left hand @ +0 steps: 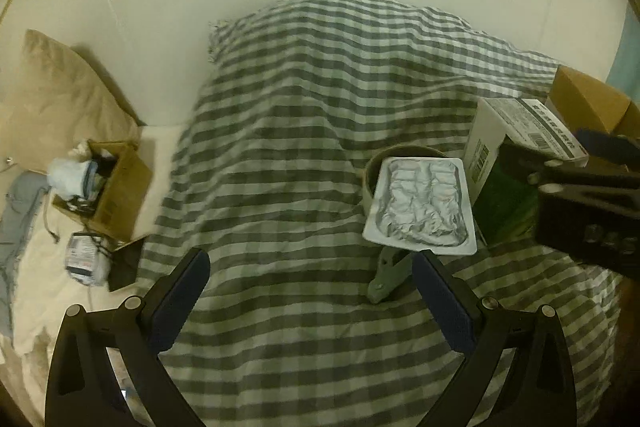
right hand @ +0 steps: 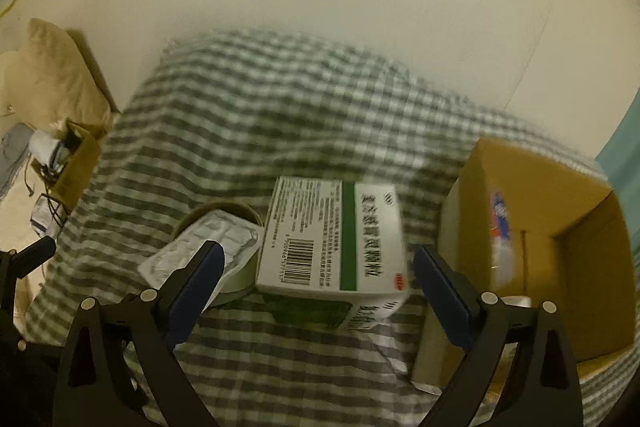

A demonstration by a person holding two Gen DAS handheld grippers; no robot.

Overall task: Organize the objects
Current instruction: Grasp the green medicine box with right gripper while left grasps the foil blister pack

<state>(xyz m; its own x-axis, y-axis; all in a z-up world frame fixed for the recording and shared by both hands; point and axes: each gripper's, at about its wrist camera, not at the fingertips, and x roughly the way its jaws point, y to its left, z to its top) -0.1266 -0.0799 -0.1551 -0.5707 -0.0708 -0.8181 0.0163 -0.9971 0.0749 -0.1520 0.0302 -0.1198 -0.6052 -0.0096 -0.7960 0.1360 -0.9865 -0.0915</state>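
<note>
A white and green medicine box (right hand: 332,247) lies on the checked blanket (right hand: 240,147), just ahead of my right gripper (right hand: 316,267), whose open jaws stand to either side of it without touching. It also shows in the left wrist view (left hand: 516,151). A silver blister pack (left hand: 422,205) leans on a tape roll (left hand: 374,167) left of the box; the pack (right hand: 208,243) and the roll (right hand: 236,273) also show in the right wrist view. My left gripper (left hand: 310,275) is open and empty over the blanket (left hand: 280,147). A pale clip (left hand: 386,273) lies by its right finger.
An open brown cardboard box (right hand: 532,227) stands right of the medicine box; it also shows in the left wrist view (left hand: 592,99). A smaller cardboard box (left hand: 108,183) full of clutter sits at the far left beside a beige pillow (left hand: 60,99). A white wall is behind.
</note>
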